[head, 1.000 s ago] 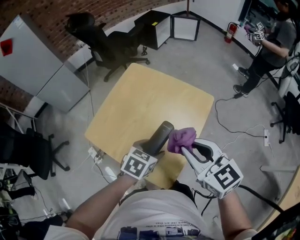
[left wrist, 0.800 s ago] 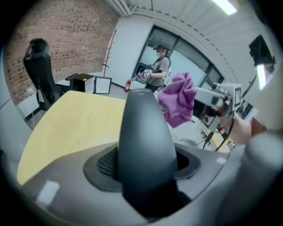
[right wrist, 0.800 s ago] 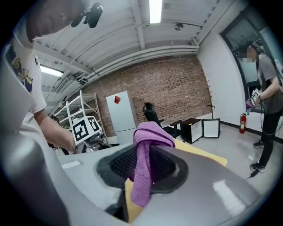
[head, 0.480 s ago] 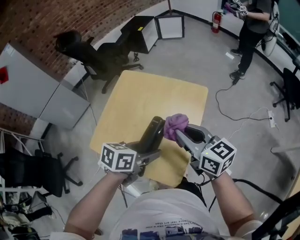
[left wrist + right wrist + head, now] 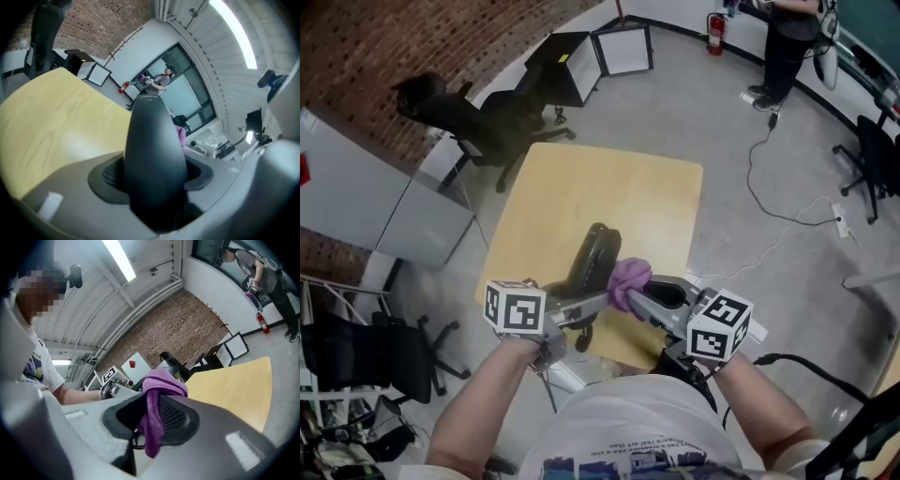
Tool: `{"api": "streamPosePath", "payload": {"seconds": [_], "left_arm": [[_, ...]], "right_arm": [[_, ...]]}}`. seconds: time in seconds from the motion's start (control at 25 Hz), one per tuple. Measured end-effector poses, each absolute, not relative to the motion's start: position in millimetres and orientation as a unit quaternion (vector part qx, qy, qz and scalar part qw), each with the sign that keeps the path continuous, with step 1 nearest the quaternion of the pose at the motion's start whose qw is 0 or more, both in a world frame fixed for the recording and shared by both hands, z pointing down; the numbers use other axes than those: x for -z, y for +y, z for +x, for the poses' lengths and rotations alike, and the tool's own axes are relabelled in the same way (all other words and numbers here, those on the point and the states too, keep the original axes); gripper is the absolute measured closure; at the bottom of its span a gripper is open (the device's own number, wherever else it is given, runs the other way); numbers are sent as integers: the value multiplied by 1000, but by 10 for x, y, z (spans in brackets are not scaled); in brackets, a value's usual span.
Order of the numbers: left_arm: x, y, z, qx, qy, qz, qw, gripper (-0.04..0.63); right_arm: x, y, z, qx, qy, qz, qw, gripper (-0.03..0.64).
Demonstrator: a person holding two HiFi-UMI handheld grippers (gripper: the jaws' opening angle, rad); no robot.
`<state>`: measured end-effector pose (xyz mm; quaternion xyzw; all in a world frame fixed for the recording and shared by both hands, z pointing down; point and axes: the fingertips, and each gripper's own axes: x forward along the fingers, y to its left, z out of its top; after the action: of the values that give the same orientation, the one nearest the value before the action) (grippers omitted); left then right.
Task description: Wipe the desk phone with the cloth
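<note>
We have the left hand-held gripper [image 5: 584, 303] clamped on the dark grey plastic phone handset [image 5: 595, 255], clear of the pale wooden counter [image 5: 609, 187] so all sides are reachable. The right hand-held gripper [image 5: 645, 298] pinches the purple cloth [image 5: 628, 277] against it.

Bare forearms [image 5: 473, 408] raised ahead of torso, converging toward centre. Left gripper [image 5: 579, 307], grey plastic with black-and-white marker cube, tilted slightly downward, jaws clamped on lower end of dark grey phone handset [image 5: 594, 255]. Right gripper [image 5: 639, 300], same build, roughly level, pads pinching bunched purple cloth [image 5: 628, 277]. Tips of both grippers just beside each other.
</note>
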<state>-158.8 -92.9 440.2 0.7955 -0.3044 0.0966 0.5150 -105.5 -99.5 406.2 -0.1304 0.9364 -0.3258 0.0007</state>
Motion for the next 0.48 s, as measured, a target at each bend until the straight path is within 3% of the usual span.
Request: {"api": "streamPosePath", "payload": {"seconds": [0.24, 0.48], "left_arm": [[-4332, -956, -1597, -84, -295, 797, 520, 288], [-4273, -927, -1598, -81, -282, 800, 523, 288]], "right_arm": [[-4095, -637, -1149, 352, 934, -59, 5, 528], [-4120, -1177, -905, 341, 931, -128, 23, 528]]}}
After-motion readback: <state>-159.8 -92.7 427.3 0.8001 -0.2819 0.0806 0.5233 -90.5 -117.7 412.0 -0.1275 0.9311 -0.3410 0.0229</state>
